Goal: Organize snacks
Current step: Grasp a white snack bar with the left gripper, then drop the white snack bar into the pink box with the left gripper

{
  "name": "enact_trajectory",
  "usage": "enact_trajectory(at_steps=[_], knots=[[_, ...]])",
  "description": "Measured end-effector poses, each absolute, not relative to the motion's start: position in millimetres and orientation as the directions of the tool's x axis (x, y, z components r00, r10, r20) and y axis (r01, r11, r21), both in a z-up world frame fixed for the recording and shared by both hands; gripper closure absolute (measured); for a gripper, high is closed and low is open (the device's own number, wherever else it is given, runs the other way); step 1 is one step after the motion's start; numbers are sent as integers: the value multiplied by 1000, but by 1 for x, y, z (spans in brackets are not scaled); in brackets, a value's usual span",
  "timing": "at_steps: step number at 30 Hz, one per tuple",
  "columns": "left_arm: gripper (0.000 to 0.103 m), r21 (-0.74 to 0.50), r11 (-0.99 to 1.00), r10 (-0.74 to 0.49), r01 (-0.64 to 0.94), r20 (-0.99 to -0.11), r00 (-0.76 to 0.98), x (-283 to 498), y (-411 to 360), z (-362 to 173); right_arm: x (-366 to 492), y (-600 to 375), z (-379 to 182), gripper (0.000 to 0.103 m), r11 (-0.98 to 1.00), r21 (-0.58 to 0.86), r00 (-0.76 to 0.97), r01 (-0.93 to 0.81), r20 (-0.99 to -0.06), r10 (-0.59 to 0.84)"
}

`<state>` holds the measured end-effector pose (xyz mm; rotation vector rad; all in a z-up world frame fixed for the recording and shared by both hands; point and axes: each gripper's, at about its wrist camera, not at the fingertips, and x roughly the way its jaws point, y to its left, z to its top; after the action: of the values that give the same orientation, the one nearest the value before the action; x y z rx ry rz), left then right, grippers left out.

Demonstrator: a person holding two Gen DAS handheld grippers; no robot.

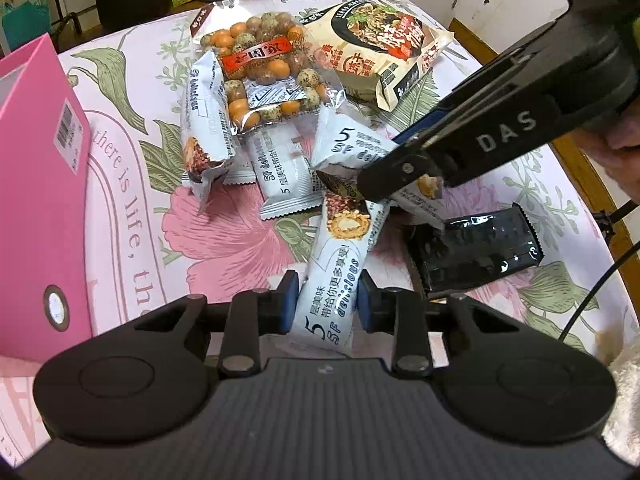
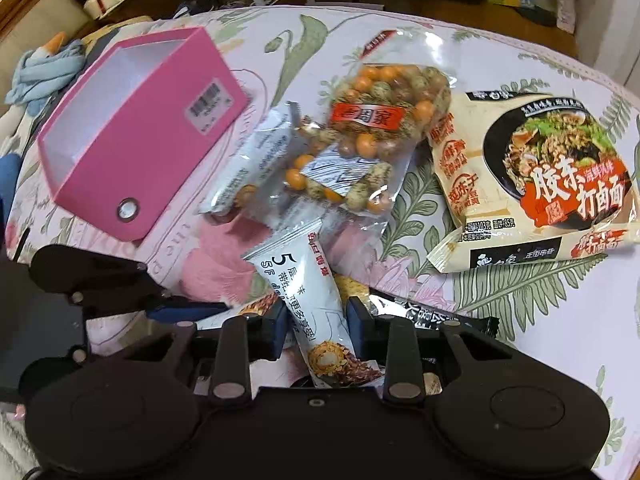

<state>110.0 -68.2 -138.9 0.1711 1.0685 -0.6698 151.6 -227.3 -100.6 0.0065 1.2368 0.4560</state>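
Several white snack bars lie in a heap on the floral tablecloth (image 1: 132,184). My left gripper (image 1: 327,304) is shut on one white bar (image 1: 336,256), its blue pads pressing both sides of the wrapper. My right gripper (image 2: 316,318) is shut on another white bar (image 2: 308,280), which in the left wrist view (image 1: 352,152) sits just beyond the first. The right gripper (image 1: 404,152) reaches in from the upper right there. A blue-padded finger (image 2: 188,309) of the left gripper shows at the left of the right wrist view. An open pink box (image 2: 132,140) stands to the left.
A clear bag of coated peanuts (image 2: 376,140) rests on two more white bars (image 1: 204,120). A noodle packet (image 2: 540,184) lies at the far right and a black packet (image 1: 476,248) beside the grippers. A hand (image 1: 624,140) holds the right gripper. The table's wooden edge (image 1: 580,160) runs along the right.
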Motion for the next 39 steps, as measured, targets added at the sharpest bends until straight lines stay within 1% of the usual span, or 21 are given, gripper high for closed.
enact_trajectory(at_steps=[10, 15, 18, 28, 35, 39], knots=[[76, -200, 821, -417, 535, -850, 322, 101, -46, -125, 144, -238, -85, 67, 941, 282, 227, -188, -920, 321], [76, -208, 830, -408, 518, -859, 309, 106, -30, -117, 134, -239, -81, 67, 946, 281, 198, -160, -930, 309], [76, -228, 834, -408, 503, -868, 283, 106, -19, -111, 128, -234, -79, 67, 947, 275, 181, -166, -936, 303], [76, -243, 846, -394, 475, -885, 248, 94, 11, -96, 106, -204, -61, 67, 918, 312, 175, -244, -917, 358], [76, -244, 845, -391, 476, -889, 238, 80, 40, -66, 82, -176, -46, 67, 887, 354, 185, -296, -890, 416], [76, -249, 847, -397, 470, -885, 245, 76, 67, -41, 75, -159, -29, 67, 856, 416, 149, -306, -867, 475]])
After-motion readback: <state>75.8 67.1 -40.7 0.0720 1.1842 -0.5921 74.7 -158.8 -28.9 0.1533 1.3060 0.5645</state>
